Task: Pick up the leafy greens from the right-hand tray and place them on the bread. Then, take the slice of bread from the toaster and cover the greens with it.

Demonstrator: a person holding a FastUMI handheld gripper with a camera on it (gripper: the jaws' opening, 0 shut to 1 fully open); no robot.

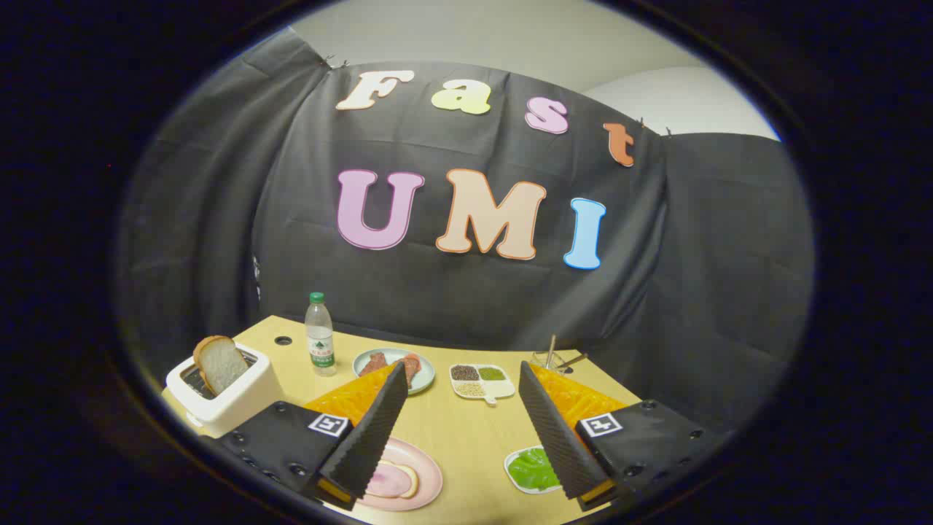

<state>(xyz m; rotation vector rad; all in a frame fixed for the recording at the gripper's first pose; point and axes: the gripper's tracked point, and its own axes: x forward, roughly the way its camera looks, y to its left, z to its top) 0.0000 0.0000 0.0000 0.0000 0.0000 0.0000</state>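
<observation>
My gripper (461, 379) hangs open above the wooden table (466, 437), with nothing between its fingers. Under the right finger lie the leafy greens (531, 468) on a small white tray (513, 472). Partly hidden under the left finger is a pink plate (426, 470) carrying a slice of bread (397, 481). Off to the left, a white toaster (226, 397) stands with a slice of bread (221, 363) sticking up out of its slot.
A water bottle (319, 335) stands behind the toaster. Beyond the fingers are a grey-green plate with sliced meat (397, 364), a divided white dish of grains (481, 380) and a glass with sticks (552, 357). The booth's cloth wall closes the back.
</observation>
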